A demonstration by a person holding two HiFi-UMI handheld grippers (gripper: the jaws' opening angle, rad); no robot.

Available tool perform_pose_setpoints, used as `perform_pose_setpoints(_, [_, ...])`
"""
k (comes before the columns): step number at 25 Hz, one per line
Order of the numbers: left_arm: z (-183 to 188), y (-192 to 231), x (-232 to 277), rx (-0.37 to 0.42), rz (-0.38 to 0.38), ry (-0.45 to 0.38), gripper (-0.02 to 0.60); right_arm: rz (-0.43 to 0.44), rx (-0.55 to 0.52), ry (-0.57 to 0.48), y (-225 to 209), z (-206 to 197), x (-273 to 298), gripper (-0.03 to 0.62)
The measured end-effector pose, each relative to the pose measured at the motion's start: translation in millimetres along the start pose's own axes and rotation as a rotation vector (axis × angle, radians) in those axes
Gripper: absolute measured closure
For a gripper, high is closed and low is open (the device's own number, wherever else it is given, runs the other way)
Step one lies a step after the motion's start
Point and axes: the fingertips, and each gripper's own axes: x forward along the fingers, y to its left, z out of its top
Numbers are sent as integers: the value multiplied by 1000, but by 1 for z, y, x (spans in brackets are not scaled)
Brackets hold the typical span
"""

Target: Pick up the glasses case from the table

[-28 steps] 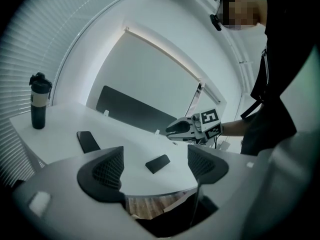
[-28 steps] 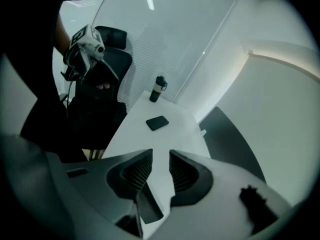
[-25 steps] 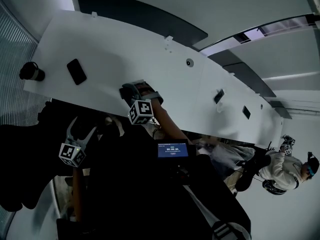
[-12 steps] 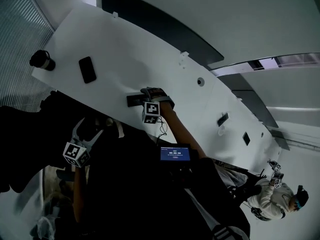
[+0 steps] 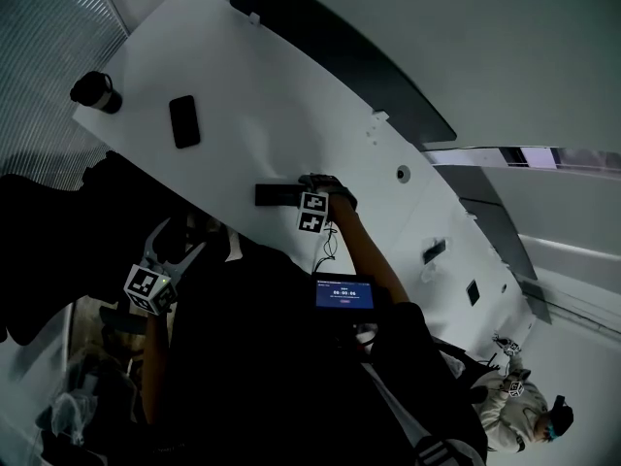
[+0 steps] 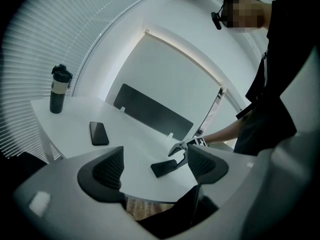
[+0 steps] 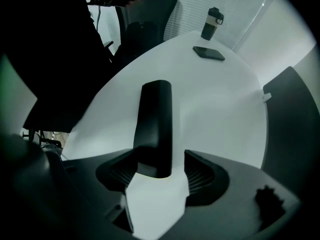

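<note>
Head view, glasses case [image 5: 274, 195] end hidden between opening right tongs [image 5: 305, 192], left tongs [image 6: 155, 164] open

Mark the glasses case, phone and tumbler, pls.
Black oblong glasses case [image 7: 156, 119]: right gripper view, middle of its top.
Flat black phone [image 5: 184, 121]: head view, screen centre.
Dark tumbler with pale band [image 6: 58, 90]: left gripper view, mid-body.

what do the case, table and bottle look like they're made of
Case: black, smooth with a faint sheen, rounded edges; hard plastic or leatherette, can't tell.
Table: white, even, matte, no grain; likely laminate.
Bottle: dark body, pale band; metal or plastic, unclear.
</note>
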Motion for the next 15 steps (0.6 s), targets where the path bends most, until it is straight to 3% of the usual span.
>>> perform_pose_setpoints(5, [-1,1,8,-12,5,9,192,89,-54,-17,11,4,-3,284])
perform_pose_setpoints(15, [-2,-6,16,-13,9,41,192,172,-4,119,19,-18,29,264])
